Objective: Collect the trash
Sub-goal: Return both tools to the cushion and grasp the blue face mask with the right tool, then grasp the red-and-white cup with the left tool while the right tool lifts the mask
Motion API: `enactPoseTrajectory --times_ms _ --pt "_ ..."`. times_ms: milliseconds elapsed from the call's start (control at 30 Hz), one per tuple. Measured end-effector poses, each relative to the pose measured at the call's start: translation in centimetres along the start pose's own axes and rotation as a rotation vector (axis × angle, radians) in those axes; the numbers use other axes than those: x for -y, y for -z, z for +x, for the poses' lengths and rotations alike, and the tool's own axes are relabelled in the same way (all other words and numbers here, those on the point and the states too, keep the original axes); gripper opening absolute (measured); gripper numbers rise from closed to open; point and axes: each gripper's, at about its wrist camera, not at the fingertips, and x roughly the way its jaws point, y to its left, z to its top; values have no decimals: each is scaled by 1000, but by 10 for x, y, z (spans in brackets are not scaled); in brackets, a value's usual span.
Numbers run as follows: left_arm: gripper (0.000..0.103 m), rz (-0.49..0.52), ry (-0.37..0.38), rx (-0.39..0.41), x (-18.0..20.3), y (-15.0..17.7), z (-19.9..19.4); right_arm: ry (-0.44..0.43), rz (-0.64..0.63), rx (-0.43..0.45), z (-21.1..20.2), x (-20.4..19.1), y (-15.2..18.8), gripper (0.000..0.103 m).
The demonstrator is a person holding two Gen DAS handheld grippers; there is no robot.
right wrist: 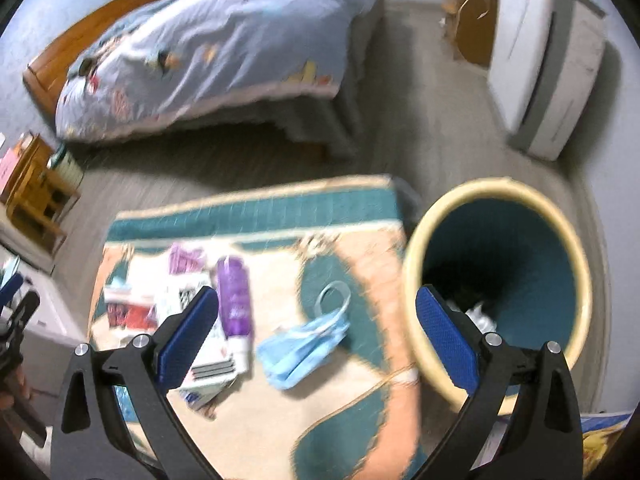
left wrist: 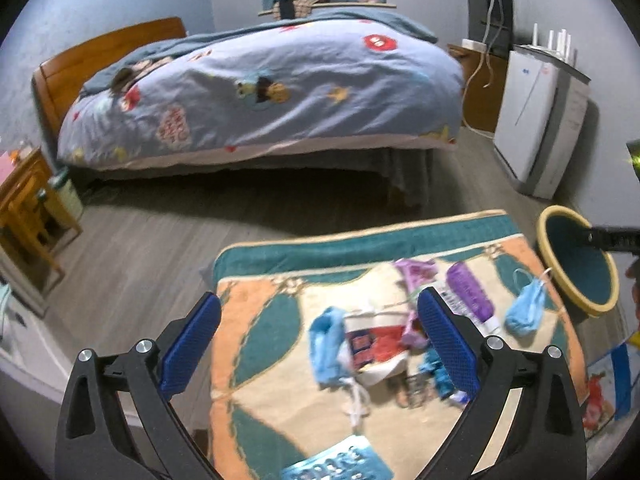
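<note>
Trash (left wrist: 524,308) on rug | left gripper (left wrist: 320,336) agape, tilted down, empty

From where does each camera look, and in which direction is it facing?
Left wrist: sits on the left gripper, open and empty, looking down over the rug with its trash, toward the bed; the other gripper's tip shows at the right edge.
Right wrist: sits on the right gripper, open and empty, looking down between a blue face mask and the trash bin.
Shared: rug, bed, bin, mask, purple tube.
</note>
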Motion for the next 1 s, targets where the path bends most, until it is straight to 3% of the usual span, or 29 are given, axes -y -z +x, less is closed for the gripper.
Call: enactPoseTrajectory --times_ms 200,400,700,733,767,833,1000 --pt "97 -56 37 -62 -9 8 22 31 104 -120 30 -5 14 97" --pt "97 13 -3 -105 4 20 51 72 154 -148 46 -5 20 97" --pt "94 52 64 -181 20 29 83 105 180 -202 73 -1 19 96" --pt "88 48 70 -187 20 29 84 108 178 -210 76 -2 20 94" --pt "76 40 80 -195 20 29 86 107 177 -220 79 -2 20 88" --pt "63 24 112 -222 21 29 92 91 182 -249 85 -1 22 76" --pt "40 35 149 -259 29 32 99 78 167 -299 96 -2 26 47"
